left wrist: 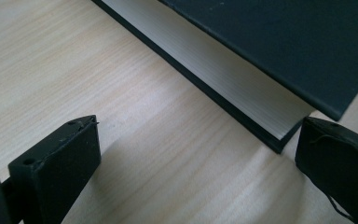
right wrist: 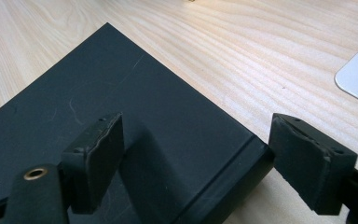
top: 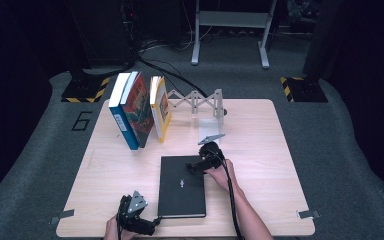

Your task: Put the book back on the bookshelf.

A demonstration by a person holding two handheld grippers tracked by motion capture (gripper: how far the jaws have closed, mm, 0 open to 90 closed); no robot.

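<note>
A black hardcover book lies flat on the wooden table, close to the near edge. My right gripper is at its far right corner. In the right gripper view the right gripper is open: one jaw hangs over the cover and the other stands just beside the spine. My left gripper rests by the book's near left corner. The left gripper is open wide over bare wood, and the book's page edge ends at a corner close to one jaw.
Three books stand upright and lean together at the back left of the table. Beside them an expanding grey lattice rack stretches to the right. A white sheet lies just beyond the right gripper. Dark floor surrounds the table.
</note>
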